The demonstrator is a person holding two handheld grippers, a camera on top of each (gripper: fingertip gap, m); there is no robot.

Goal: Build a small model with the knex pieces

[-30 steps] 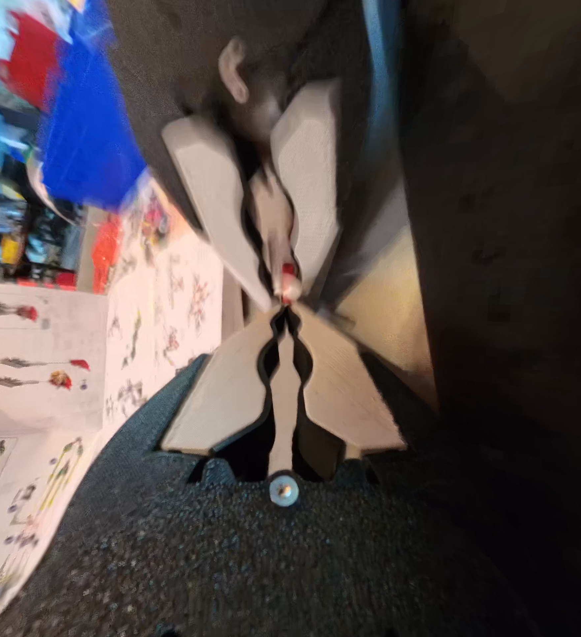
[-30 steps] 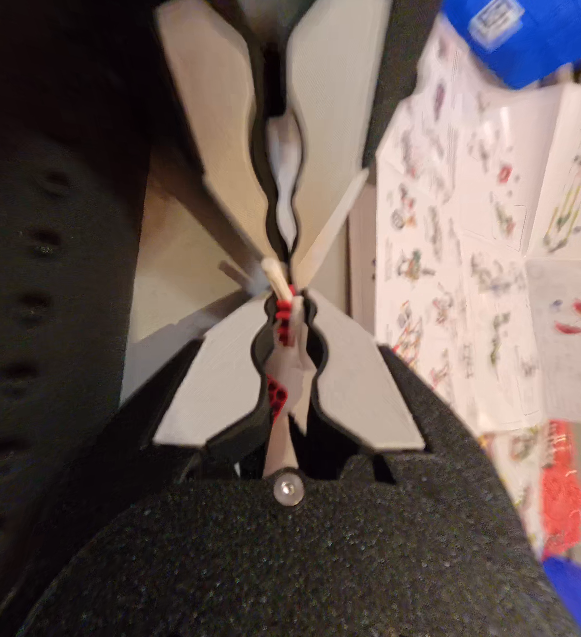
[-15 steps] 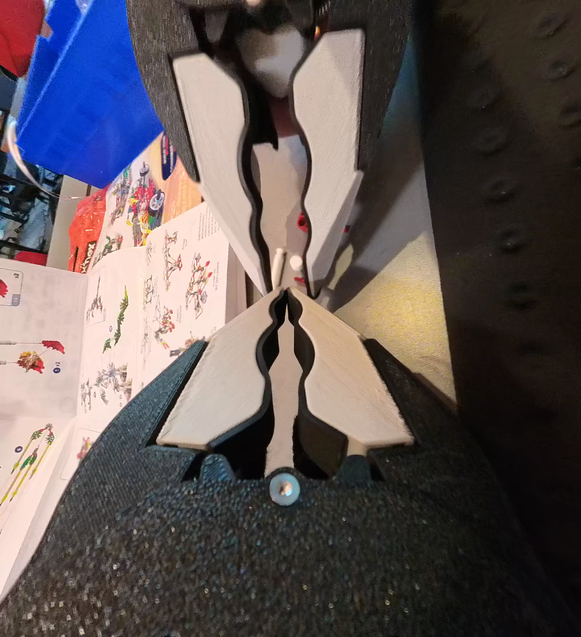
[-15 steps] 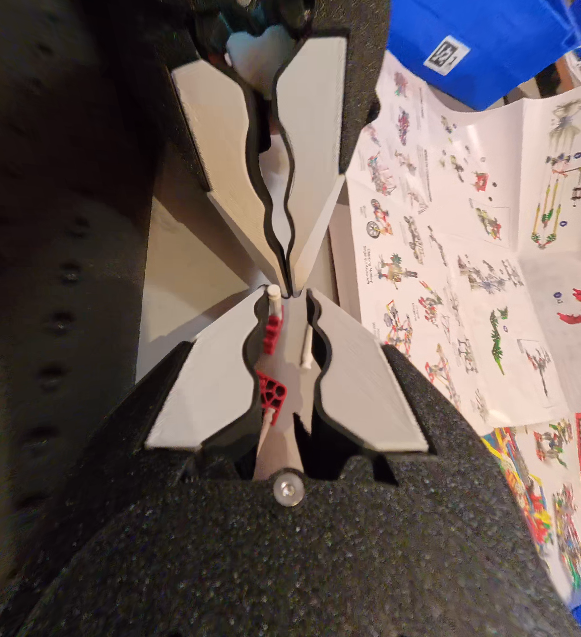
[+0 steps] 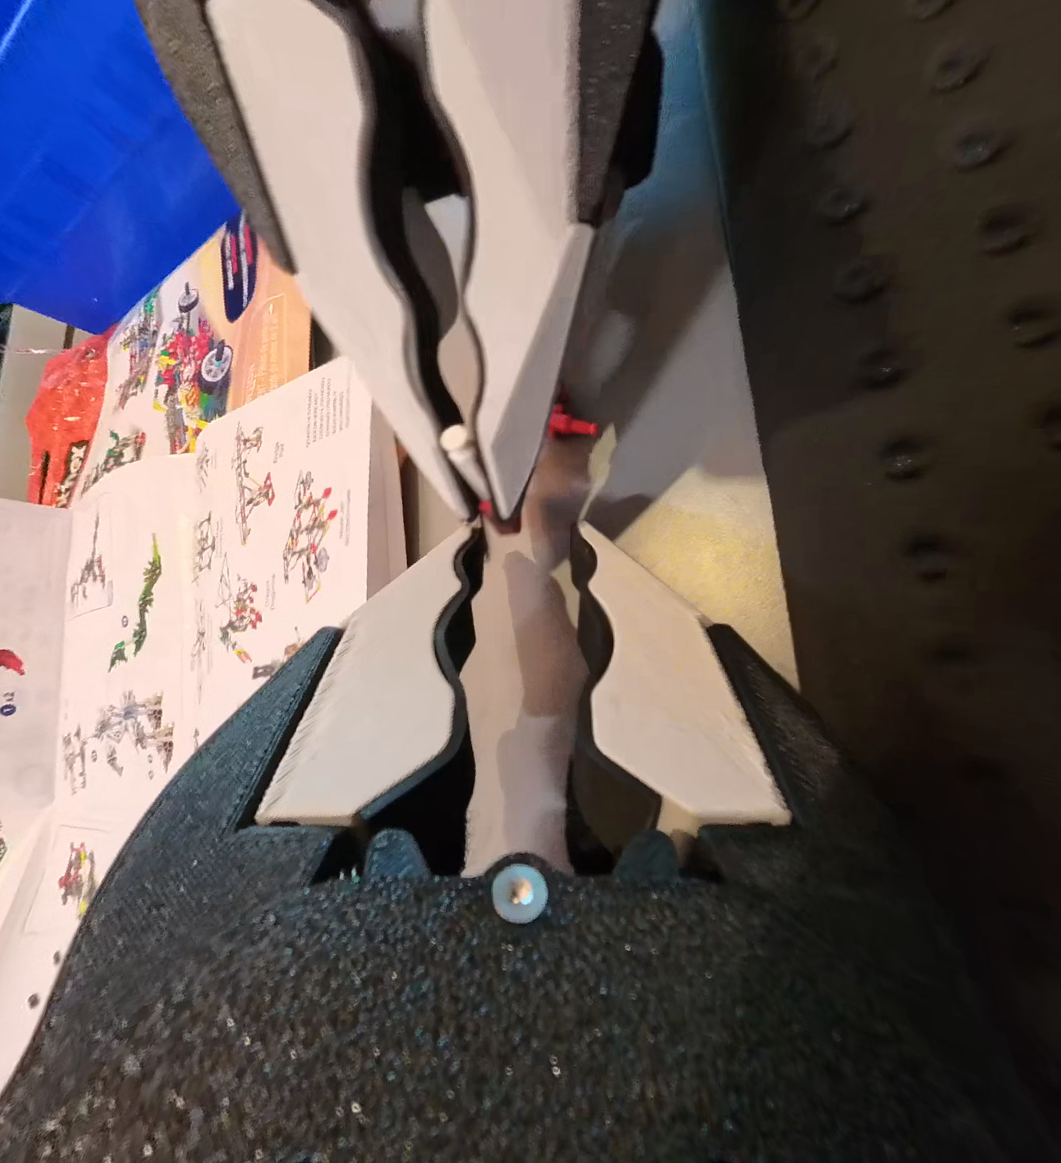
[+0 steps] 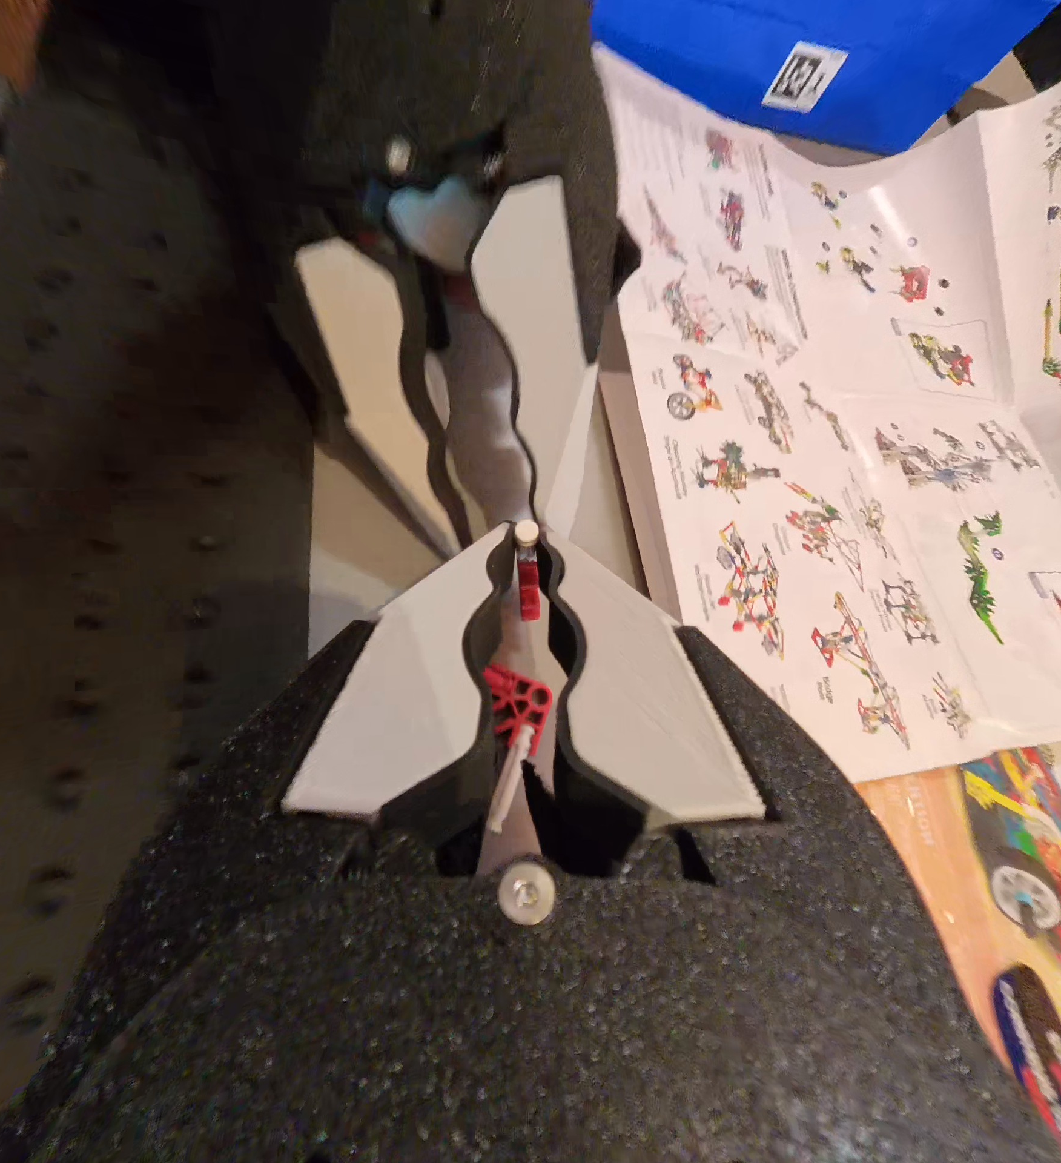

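1. Two grippers meet tip to tip above a pale table [image 5: 704,554], each with two grey fingers.
2. The right gripper [image 6: 525,535] is clenched on a small toy build. In its own view one white rod [image 6: 526,533] shows end-on at the fingertips, its long axis running along the fingers and pointing far, toward the other gripper.
3. Just nearer on that rod sits one red clip [image 6: 528,588]. Nearer again, in the gap between the fingers, is one red fan-shaped connector [image 6: 518,702]. A second white rod [image 6: 509,786] slants from it down toward the gripper's body.
4. In the left view the same rod's end [image 5: 455,440] shows between the right gripper's fingers, with a bit of red at the tips and one red piece [image 5: 569,421] sticking out on the right.
5. The left gripper [image 5: 525,535] is released: its jaws stand apart with a clear gap, and nothing is gripped. Its left fingertip is next to the right gripper's tips; I cannot tell if they touch.
6. One unfolded instruction sheet [image 6: 830,472] with drawings of models lies on the table, right of the grippers in the right view and left of them in the left view.
7. One colourful printed box [image 6: 1019,881] lies near right in the right view.
8. One blue bin [image 6: 830,56] stands beyond the sheet.
9. A dark dimpled surface [image 5: 924,440] fills the right of the left view.
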